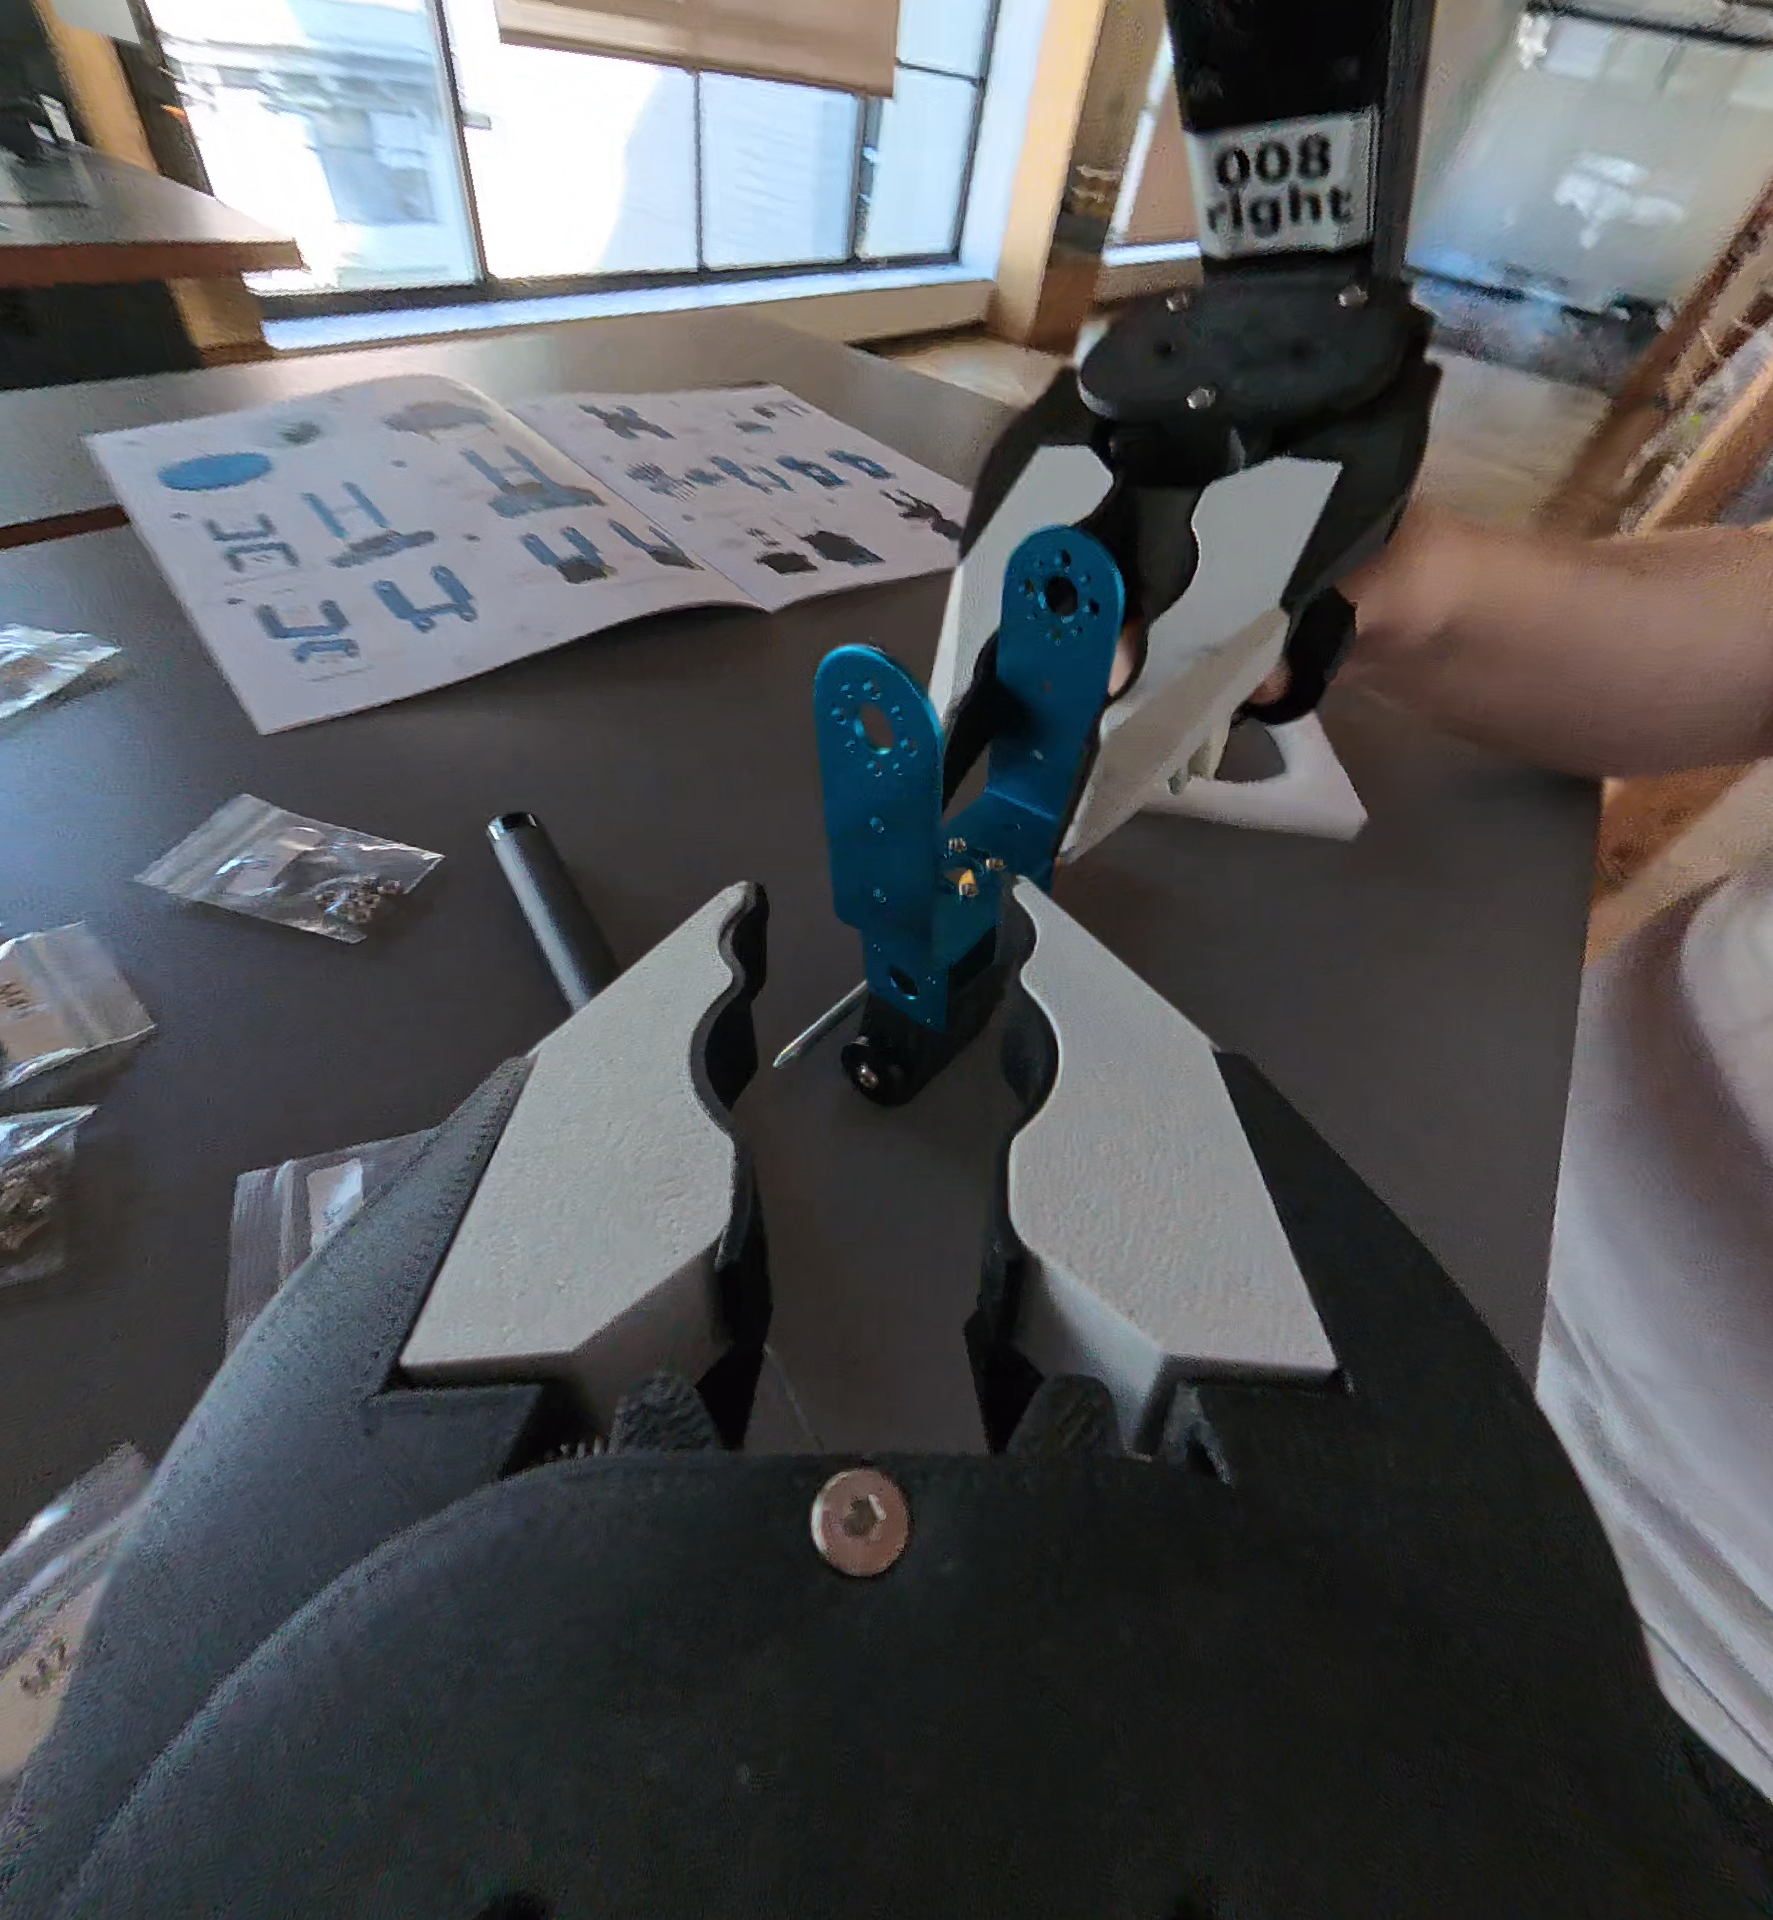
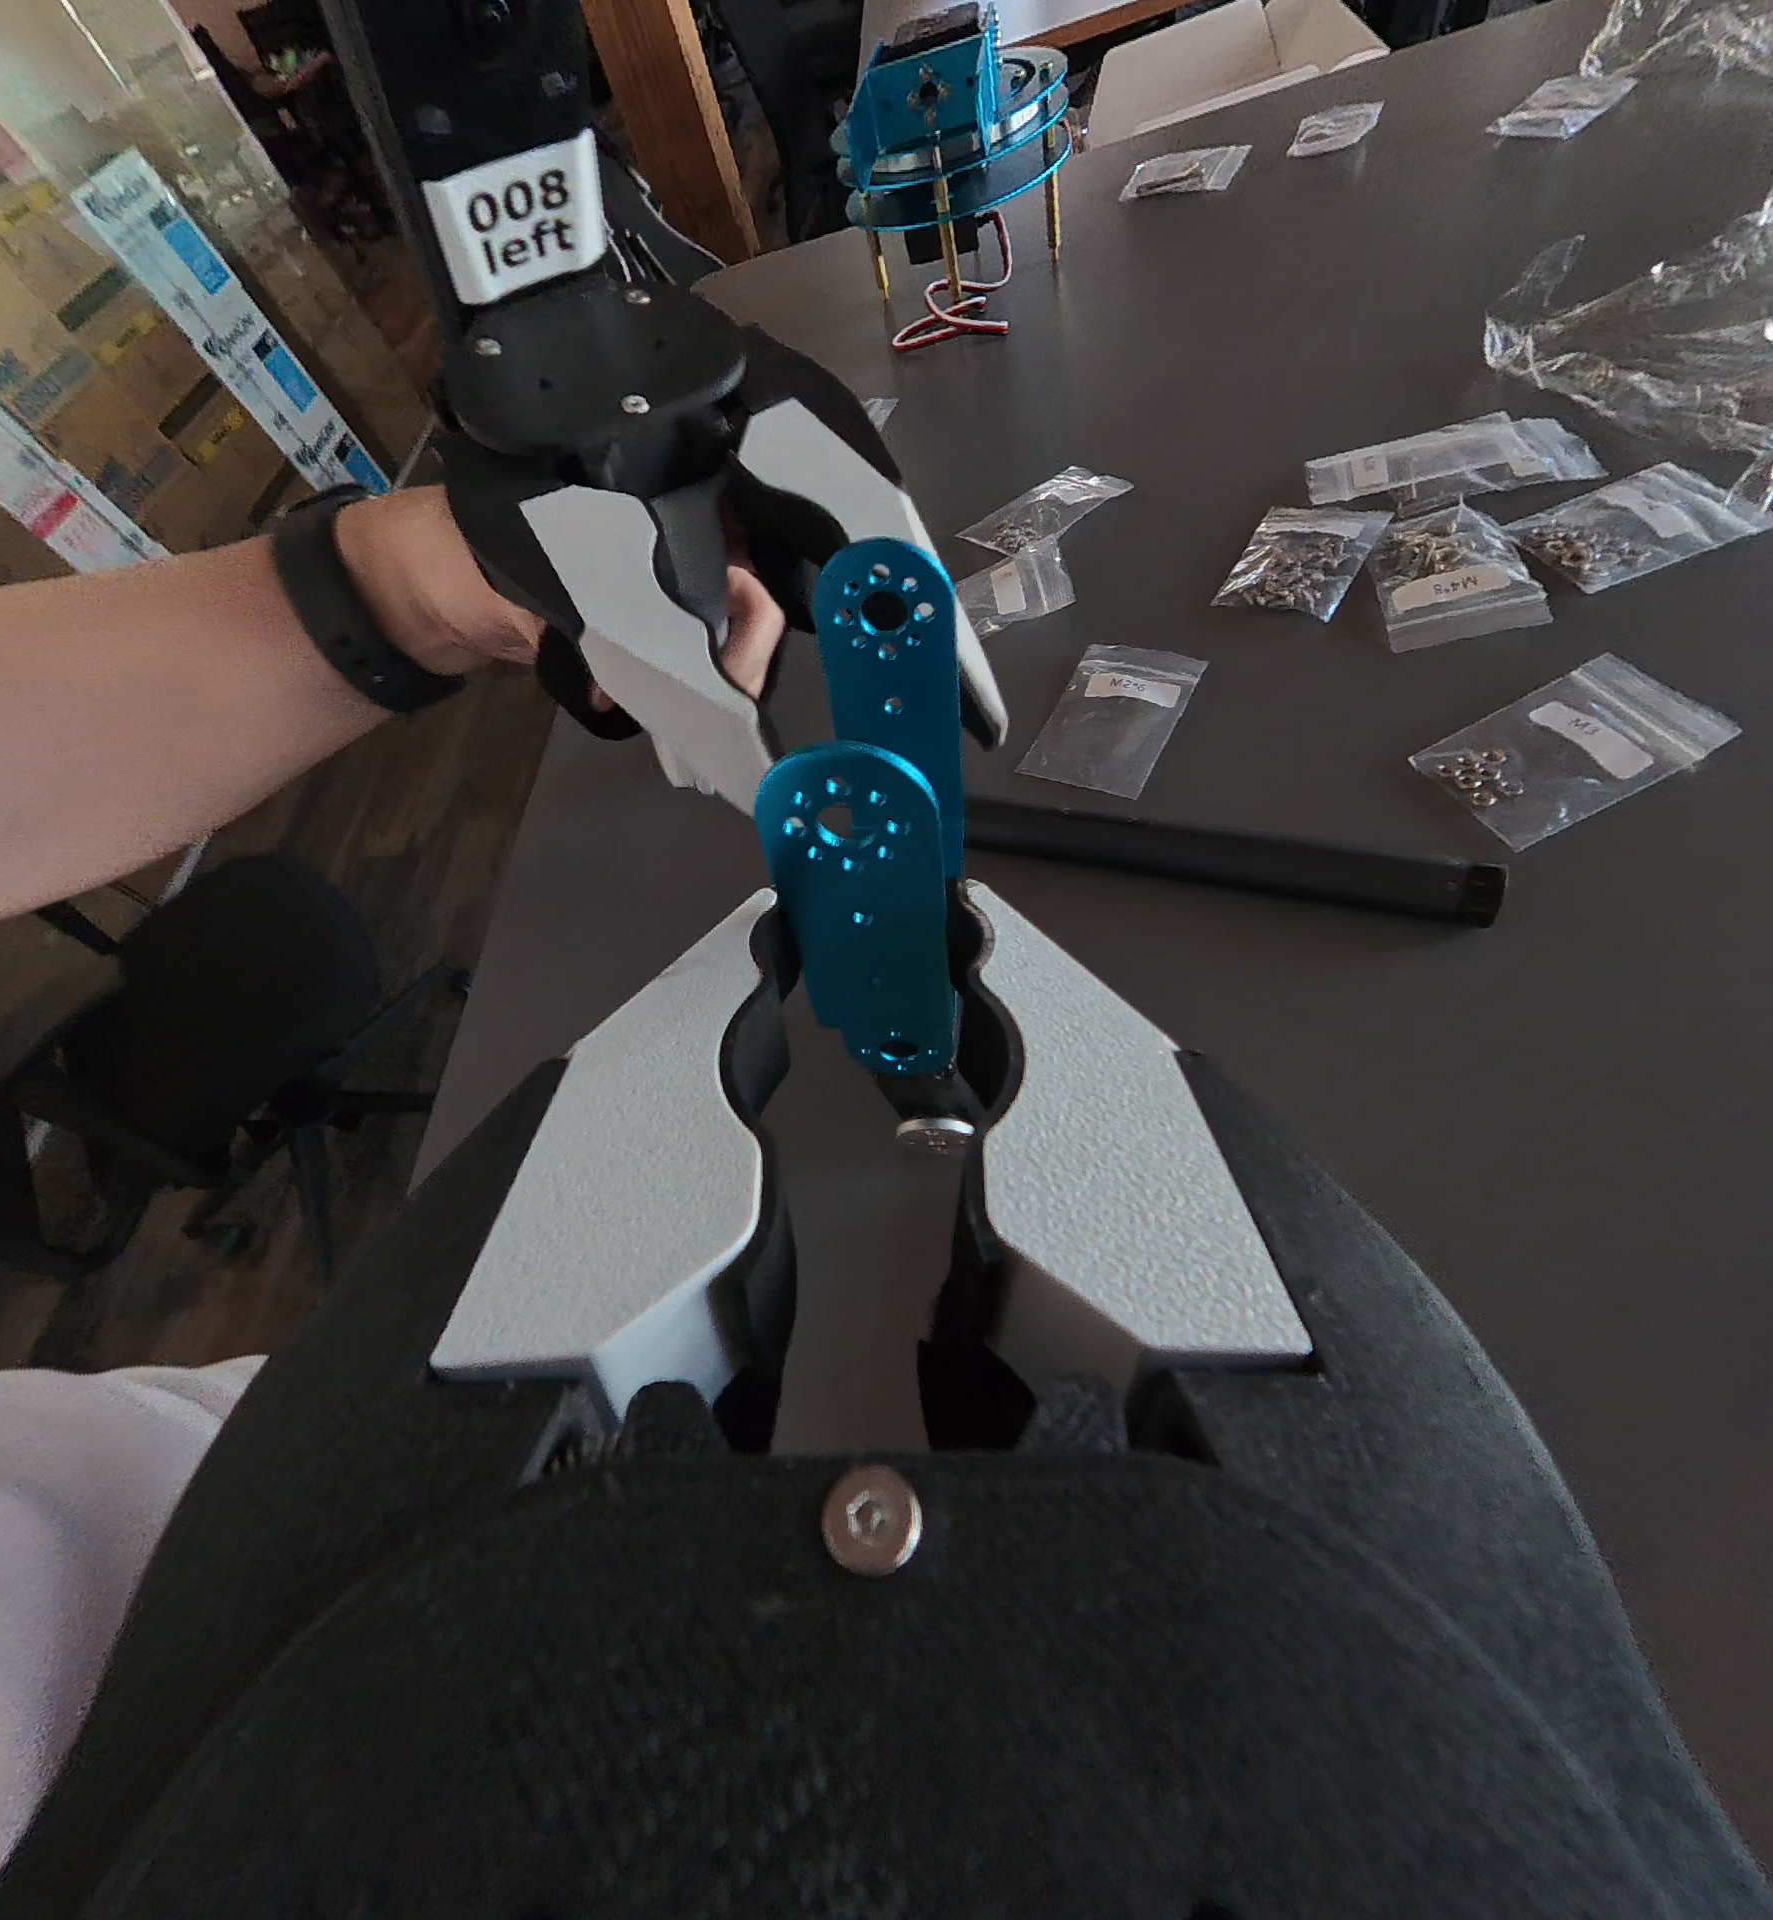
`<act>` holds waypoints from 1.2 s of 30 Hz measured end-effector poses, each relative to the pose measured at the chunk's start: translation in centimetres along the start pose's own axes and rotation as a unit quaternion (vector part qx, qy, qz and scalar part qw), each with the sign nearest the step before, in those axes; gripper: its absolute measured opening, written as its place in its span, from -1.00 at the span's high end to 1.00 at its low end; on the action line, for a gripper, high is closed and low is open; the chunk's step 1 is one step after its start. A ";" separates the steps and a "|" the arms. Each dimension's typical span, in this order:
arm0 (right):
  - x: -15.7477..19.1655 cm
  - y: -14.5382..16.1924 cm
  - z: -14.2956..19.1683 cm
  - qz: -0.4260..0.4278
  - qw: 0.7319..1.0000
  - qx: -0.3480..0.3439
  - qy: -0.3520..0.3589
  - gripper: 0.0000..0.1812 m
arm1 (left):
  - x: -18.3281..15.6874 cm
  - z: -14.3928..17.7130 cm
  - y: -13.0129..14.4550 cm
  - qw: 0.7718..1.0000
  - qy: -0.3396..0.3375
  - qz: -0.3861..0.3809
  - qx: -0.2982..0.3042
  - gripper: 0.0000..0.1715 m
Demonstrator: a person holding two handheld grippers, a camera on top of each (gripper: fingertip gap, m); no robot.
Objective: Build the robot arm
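Right wrist view: right gripper [image 2: 866,961] fingers clamped on the blue anodised U-shaped metal bracket [image 2: 866,925]; left gripper [image 1: 887,935] fingers apart, the bracket's base touching its right finger [image 1: 1100,1049]; black metal rod [image 2: 1235,857] beyond, on the dark counter [image 2: 1381,1143].

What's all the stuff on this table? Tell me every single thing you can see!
blue bracket: one, blue metal, U-shaped, between both grippers
black tube: one, lying on the table behind the bracket
small bags: many, clear plastic with tiny metal parts, spread over the table
crumpled wrap: clear plastic, far right of the right wrist view
round stand: one, blue plates on brass legs, far table edge
open booklet: one, white with blue pictures, near the window
table: one, dark grey
left gripper: open, beside the bracket
right gripper: shut on the bracket
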State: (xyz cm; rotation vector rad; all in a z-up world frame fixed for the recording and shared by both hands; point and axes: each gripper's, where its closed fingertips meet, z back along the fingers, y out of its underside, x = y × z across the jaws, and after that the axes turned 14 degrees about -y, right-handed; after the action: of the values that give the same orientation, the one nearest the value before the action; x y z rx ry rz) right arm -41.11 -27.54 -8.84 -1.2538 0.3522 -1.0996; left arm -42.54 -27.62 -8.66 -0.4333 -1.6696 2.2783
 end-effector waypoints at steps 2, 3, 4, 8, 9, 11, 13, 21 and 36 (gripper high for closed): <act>-0.2 -0.1 0.0 -0.016 1.000 -0.011 0.005 0.68 | -0.7 -0.4 0.4 0.998 0.054 -0.021 0.014 0.54; -0.1 -0.1 -0.1 -0.020 1.000 -0.013 0.002 0.68 | -1.0 -0.6 0.4 0.996 0.080 -0.028 0.014 0.56; -0.1 -0.2 -0.1 -0.024 1.000 -0.016 0.002 0.68 | -1.1 -0.7 0.5 0.994 0.100 -0.039 0.014 0.57; 0.1 -0.9 0.0 -0.029 0.999 -0.035 0.010 0.69 | -0.9 -0.9 0.2 0.983 0.167 -0.069 0.004 0.68; 0.3 -1.2 0.1 -0.024 0.999 -0.041 0.017 0.69 | -1.0 -0.7 -0.2 0.980 0.185 -0.072 -0.004 0.69; 0.5 -1.8 0.3 -0.017 0.998 -0.055 0.034 0.69 | -1.0 -0.4 -1.0 0.975 0.210 -0.073 -0.018 0.70; 0.6 -1.7 0.3 -0.011 0.997 -0.055 0.050 0.69 | -1.0 -0.3 -1.2 0.969 0.229 -0.092 -0.022 0.70; -0.1 -0.6 0.6 -0.030 0.992 -0.052 0.115 0.69 | -0.7 -1.5 -0.1 0.950 0.264 -0.169 0.013 0.70; 0.4 0.3 0.4 -0.046 0.996 -0.023 0.078 0.67 | -0.9 -1.5 0.1 0.950 0.220 -0.221 0.026 0.71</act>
State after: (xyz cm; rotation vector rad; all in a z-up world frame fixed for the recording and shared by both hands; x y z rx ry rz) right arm -40.45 -27.68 -8.82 -1.2368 0.4430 -1.2781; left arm -41.13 -26.68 -9.16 -0.4581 -1.3189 1.7402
